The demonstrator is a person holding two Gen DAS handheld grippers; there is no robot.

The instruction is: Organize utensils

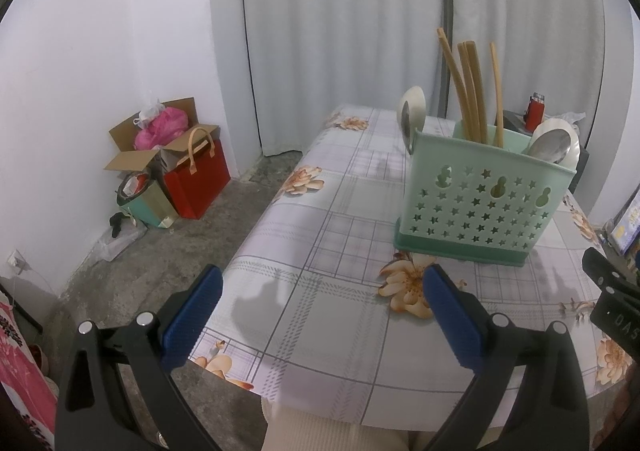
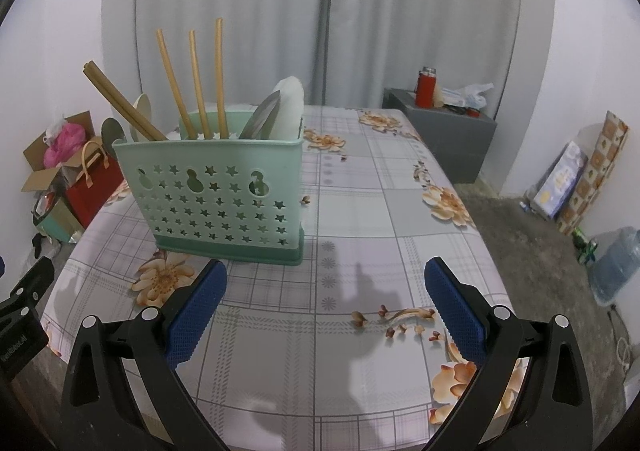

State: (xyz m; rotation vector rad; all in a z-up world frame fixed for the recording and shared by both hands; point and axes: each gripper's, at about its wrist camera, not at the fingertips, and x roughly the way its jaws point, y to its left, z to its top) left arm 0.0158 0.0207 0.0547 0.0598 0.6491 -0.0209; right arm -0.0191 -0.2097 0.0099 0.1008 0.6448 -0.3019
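hovering wide apart and empty, left hand-held gripper [image 1: 322, 325], right hand-held gripper [image 2: 326, 325] likewise, utensil holder [image 2: 224, 199] just beyond

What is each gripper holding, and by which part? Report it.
Nothing is held. The left gripper and right gripper are both open above the table, with no utensil between the fingers; the utensils stand in the green holder.

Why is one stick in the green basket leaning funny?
In the green utensil holder, one pair of chopsticks tilts far toward the left end, while the other chopsticks stand nearly upright. Nothing is spilled or broken; both grippers are open and empty.
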